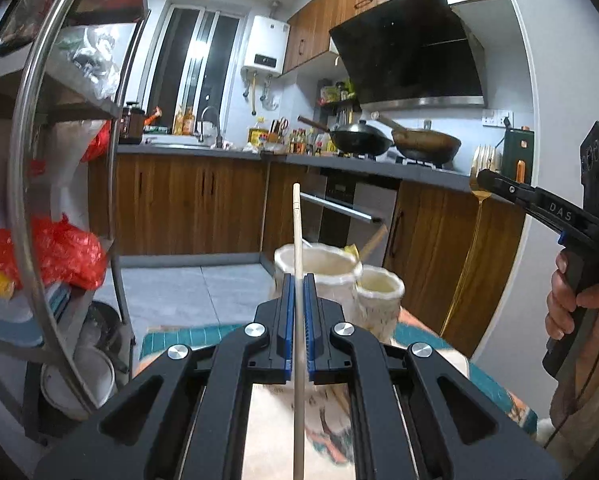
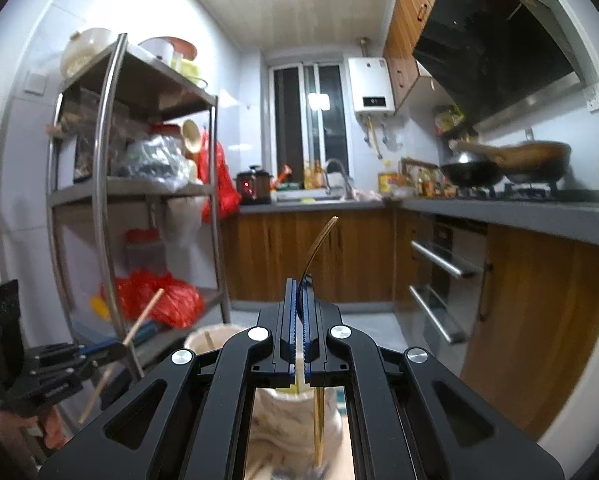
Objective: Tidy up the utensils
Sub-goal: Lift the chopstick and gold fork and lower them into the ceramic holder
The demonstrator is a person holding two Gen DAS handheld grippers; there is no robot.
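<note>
My left gripper is shut on a pale wooden chopstick that stands upright between its blue pads. Just beyond it stand a large white ceramic holder and a smaller one, side by side. A few utensils stick out of the large one. My right gripper is shut on a gold fork, tines up, with the handle hanging below the pads. In the left wrist view the right gripper hangs at the right with the fork. The right wrist view shows the left gripper with the chopstick at lower left.
A metal shelf rack with red bags stands on the left. The kitchen counter with two woks and an oven lies ahead. The holders stand on a patterned cloth. A hand grips the right tool.
</note>
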